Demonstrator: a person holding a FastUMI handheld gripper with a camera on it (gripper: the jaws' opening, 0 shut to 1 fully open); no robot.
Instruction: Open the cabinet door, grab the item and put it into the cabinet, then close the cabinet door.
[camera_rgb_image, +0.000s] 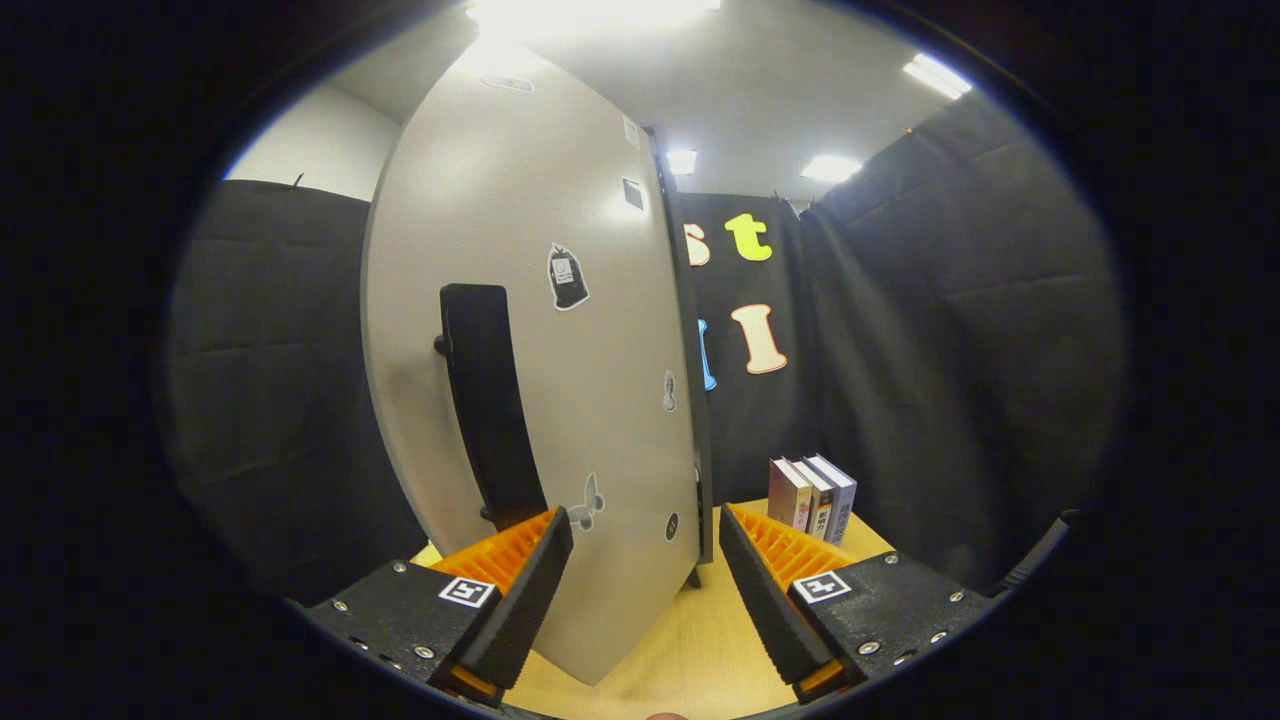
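A tall grey cabinet door (540, 180) with small stickers stands very close ahead, seen at a slant. Its long black vertical handle (485, 400) is on the door's left part, just above and beyond my left finger. My gripper (645, 520) is open, and the door's lower corner reaches down between the fingers without either finger pressing on it. The dark cabinet edge (690, 380) runs down the door's right side. Three upright books (812, 495) stand on the wooden table (700, 640) beyond my right finger, to the right of the cabinet.
Black cloth walls close in the booth on the left, behind the cabinet and on the right. Bare light-wood tabletop lies between the fingers and towards the books. A black cable (1035, 560) curves past the right finger's base.
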